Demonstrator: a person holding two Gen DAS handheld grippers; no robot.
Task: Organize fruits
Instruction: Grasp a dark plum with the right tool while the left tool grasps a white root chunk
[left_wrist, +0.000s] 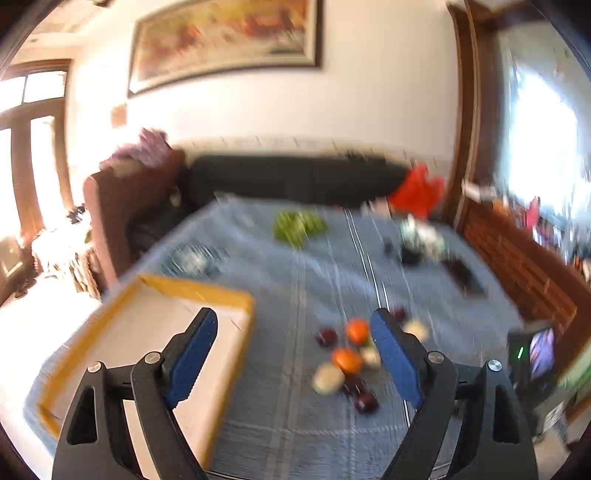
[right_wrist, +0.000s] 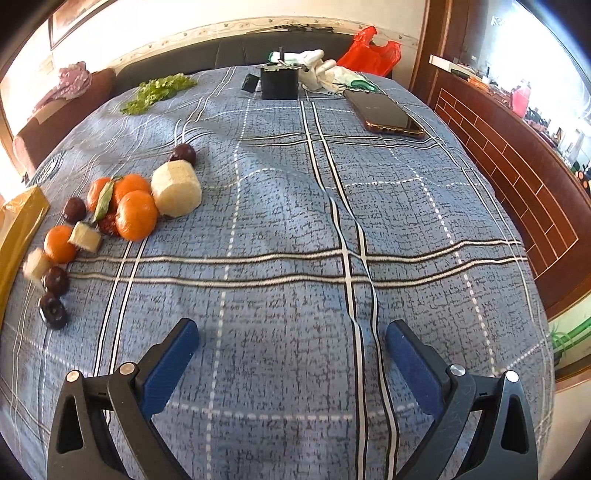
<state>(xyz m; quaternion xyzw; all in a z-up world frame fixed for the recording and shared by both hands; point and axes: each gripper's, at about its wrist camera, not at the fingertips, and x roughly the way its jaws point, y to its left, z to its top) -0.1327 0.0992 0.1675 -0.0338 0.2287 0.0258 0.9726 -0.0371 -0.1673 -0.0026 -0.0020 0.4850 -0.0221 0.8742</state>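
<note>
The left tongs (left_wrist: 295, 354) hang released above the bench, blue pads (left_wrist: 194, 352) spread wide with nothing between them. That view is smeared by motion blur. At about eight o'clock from them lies a yellow-rimmed tray (left_wrist: 207, 293) with a pale floor, on the blue checked cloth (left_wrist: 295, 266). The fruit pile (left_wrist: 347, 360) sits between the pads and toward the right one: oranges, dark plums and pale cut chunks, loose on the cloth beside the tray, none inside it as far as the blur allows.

The right tongs (right_wrist: 291, 354) are likewise released and carry nothing, hovering over bare cloth. From them the fruit lies at ten o'clock: several oranges (right_wrist: 136, 218), one bearing a green leaf, a large pale faceted chunk (right_wrist: 176, 193) touching them, smaller pale pieces (right_wrist: 85, 236), and dark plums (right_wrist: 54, 280) scattered around. The tray's yellow edge (right_wrist: 18, 225) shows just left of the pile.

Far off at twelve o'clock stand a black box (right_wrist: 279, 84), white gloves (right_wrist: 321, 72) and a red bag (right_wrist: 369, 51); a phone (right_wrist: 384, 110) lies at one o'clock, green leaves (right_wrist: 157, 90) at eleven.
</note>
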